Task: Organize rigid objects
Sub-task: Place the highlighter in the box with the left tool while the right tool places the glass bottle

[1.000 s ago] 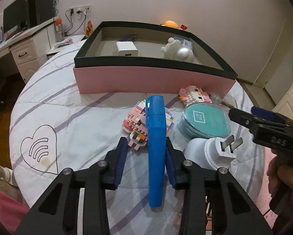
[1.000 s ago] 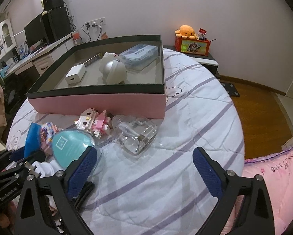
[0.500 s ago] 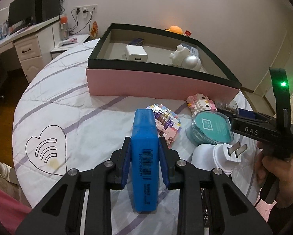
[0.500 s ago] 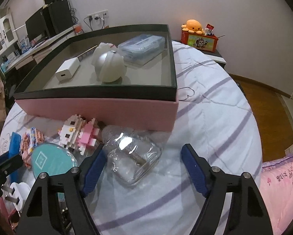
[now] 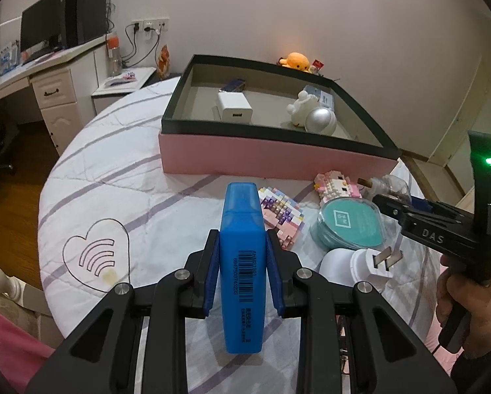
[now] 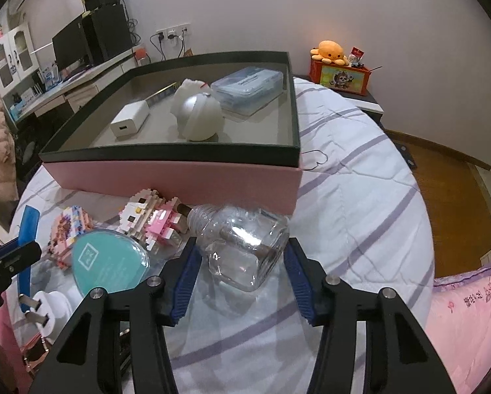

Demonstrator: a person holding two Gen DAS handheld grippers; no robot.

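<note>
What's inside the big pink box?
Inside the pink box: a white charger, a white round toy, a clear plastic case, and a dark flat thing. The near wall hides some floor.

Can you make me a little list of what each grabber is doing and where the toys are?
left tool: shut on the blue highlighter, held above the bed
right tool: open, one finger on each side of the clear glass bottle lying on its side
pink box: holds a white charger, a round white toy and a clear case
in front of box: block figures, teal round tin, white plug
</note>
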